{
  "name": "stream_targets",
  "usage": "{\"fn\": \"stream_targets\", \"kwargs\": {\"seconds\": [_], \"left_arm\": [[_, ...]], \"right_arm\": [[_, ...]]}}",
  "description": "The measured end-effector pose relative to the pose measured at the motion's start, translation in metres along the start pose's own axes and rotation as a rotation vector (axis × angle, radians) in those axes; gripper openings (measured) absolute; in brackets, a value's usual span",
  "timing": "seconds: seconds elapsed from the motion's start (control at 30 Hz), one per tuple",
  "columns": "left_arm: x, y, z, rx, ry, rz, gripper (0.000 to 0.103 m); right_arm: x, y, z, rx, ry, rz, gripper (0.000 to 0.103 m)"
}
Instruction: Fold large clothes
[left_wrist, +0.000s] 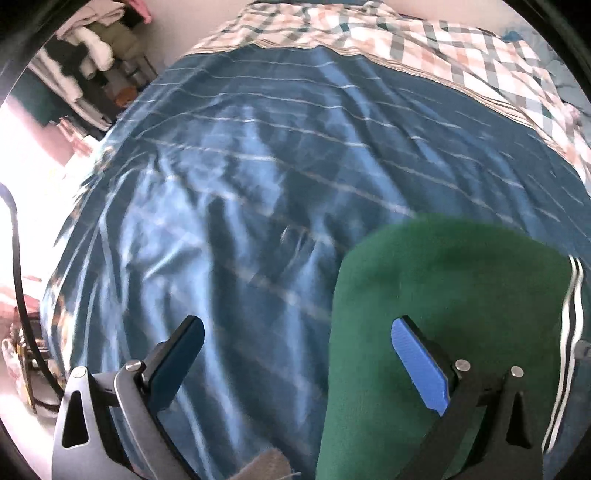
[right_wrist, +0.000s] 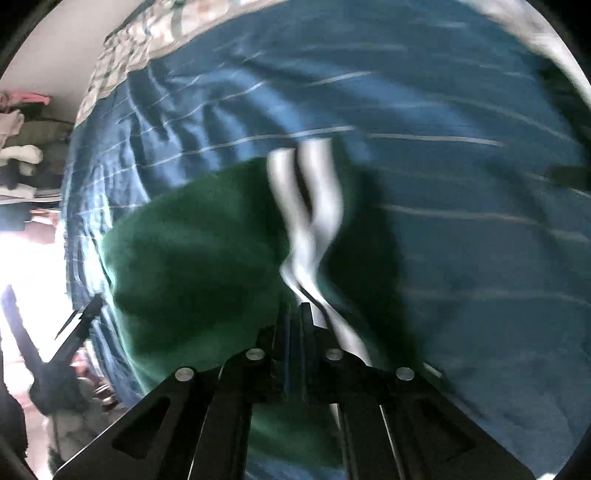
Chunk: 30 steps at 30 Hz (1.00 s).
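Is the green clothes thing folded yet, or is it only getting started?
Just starting. No finished fold shows. The right gripper is pinching the green garment near its white stripes. The left gripper is open above the blue bedspread. Folding remains.

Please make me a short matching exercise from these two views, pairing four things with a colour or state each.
Things:
1. left gripper
2. right gripper
3. garment
4. bedspread

Descriptions:
A. blue with thin pale lines
B. green with white side stripes
C. shut on cloth
D. open, holding nothing

Pairs: 1-D, 2-C, 3-B, 4-A
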<state>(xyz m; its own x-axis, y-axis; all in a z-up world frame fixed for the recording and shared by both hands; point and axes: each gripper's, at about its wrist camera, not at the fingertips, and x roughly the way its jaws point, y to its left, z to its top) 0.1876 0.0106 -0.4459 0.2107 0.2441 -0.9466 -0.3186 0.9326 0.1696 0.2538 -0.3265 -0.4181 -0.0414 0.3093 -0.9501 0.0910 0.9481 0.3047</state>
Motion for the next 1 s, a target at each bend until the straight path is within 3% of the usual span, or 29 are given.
{"fn": "stream_targets", "kwargs": {"seconds": [0.13,0.33,0.67,0.8,0.9,0.97,1.0], "left_arm": [[-0.023,-0.015,-0.049,0.027,0.061,-0.004,0.103],[-0.033,-0.050,-0.088,0.052,0.145,-0.045,0.103],[-0.036,-0.080,-0.093,0.107,0.148,-0.059,0.103],[-0.040,-0.077,-0.090,0.093,0.137,-0.059,0.103],[-0.041,-0.075,-0.086,0.093,0.124,-0.050,0.103],[-0.039,-0.074,-0.083,0.097,0.123,-0.042,0.103],[-0.038,-0.074,-0.082,0.098,0.120,-0.039,0.103]], "right_arm": [[-0.020,-0.033,-0.047,0.044,0.012,-0.015,0.005],[0.008,-0.042,-0.093,0.029,0.094,-0.076,0.005],[0.061,-0.039,-0.108,-0.085,0.010,-0.190,0.005],[0.044,-0.029,-0.101,-0.049,0.051,-0.195,0.010],[0.018,-0.027,-0.103,-0.061,-0.038,-0.137,0.010],[0.027,-0.027,-0.105,-0.134,-0.044,-0.206,0.010],[0.041,-0.029,-0.107,-0.169,-0.005,-0.252,0.010]]}}
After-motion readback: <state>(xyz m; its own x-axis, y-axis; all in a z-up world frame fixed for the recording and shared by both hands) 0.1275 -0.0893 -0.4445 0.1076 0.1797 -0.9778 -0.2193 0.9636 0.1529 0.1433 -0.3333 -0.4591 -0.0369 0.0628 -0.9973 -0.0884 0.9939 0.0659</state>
